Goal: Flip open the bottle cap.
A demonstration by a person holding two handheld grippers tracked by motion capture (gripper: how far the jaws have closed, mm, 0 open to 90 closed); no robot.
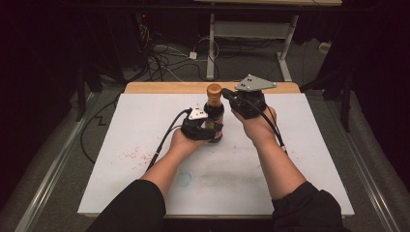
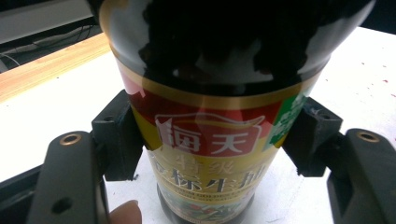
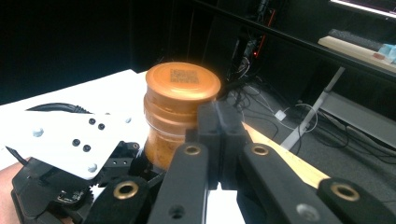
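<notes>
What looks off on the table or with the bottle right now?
The bottle stands upright in the left gripper, orange cap on, nothing spilled. The white mat is marked, though: red specks at its left and a faint blue ring near the front. The right gripper is shut beside the cap, not around it.

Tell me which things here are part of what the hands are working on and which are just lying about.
In use:
- dark sauce bottle, gripped at its label by the left gripper
- its orange cap
- right gripper, jaws together beside the cap

Lying about:
- cables on the floor
- far desk's legs
- red specks on the table
</notes>
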